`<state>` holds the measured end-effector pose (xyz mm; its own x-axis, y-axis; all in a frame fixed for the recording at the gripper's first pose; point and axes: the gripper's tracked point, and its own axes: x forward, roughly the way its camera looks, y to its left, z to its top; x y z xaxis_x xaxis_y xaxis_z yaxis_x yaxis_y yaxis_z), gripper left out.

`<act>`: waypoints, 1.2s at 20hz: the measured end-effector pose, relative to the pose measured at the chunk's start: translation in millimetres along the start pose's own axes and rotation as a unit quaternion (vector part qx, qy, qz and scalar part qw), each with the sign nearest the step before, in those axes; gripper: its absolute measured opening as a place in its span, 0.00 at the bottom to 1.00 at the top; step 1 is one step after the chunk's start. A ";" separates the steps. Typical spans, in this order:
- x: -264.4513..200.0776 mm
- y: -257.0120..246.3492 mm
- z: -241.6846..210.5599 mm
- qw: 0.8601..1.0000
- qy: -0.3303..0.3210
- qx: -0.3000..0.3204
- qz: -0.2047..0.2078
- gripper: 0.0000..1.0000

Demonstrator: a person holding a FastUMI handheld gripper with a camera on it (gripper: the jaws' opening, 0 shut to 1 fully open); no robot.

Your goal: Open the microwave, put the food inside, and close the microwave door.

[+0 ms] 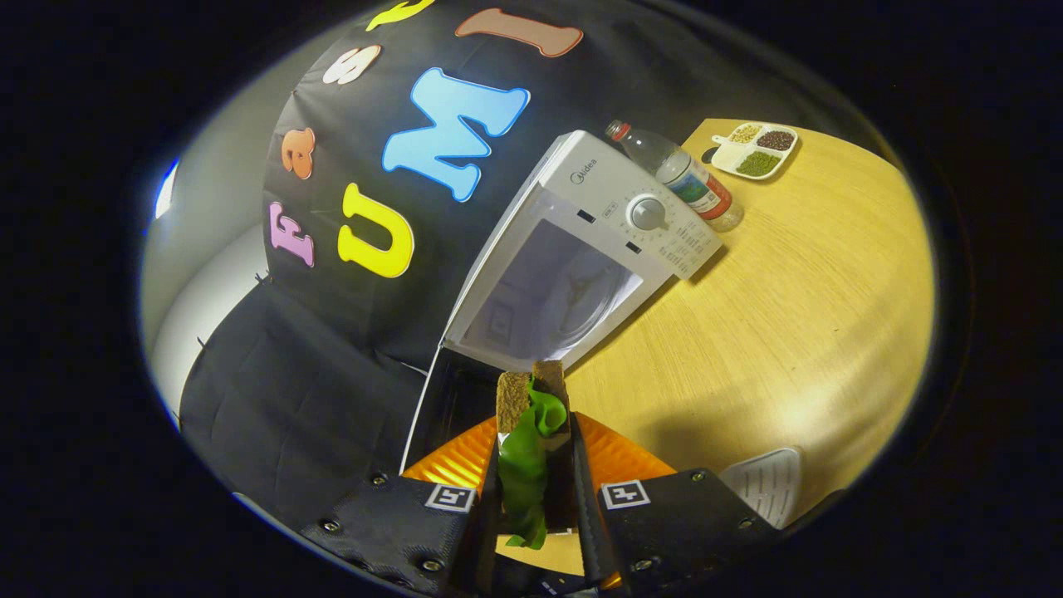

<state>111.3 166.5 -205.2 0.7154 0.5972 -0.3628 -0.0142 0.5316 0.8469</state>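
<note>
Warm light glares off the table (797,332), edges fisheye-bent, fingers (585,490) softly blurred

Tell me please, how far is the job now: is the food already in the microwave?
Not yet. Done: the microwave stands with its door swung open, the cavity and turntable exposed. In hand: the gripper is shut on the sandwich, held above the orange plate, just in front of the opening. Left: carry the sandwich into the cavity, release it, draw back, and push the door closed.
</note>
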 end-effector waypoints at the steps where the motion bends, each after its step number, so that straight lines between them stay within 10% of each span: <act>1: 12.4 2.3 2.0 1.000 -0.004 -0.002 0.003 0.40; 24: 207.4 -8.4 79.7 0.982 -0.188 0.033 0.004 0.40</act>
<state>315.4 238.0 -256.6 0.9227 0.3314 -0.1968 0.0145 0.4804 0.8769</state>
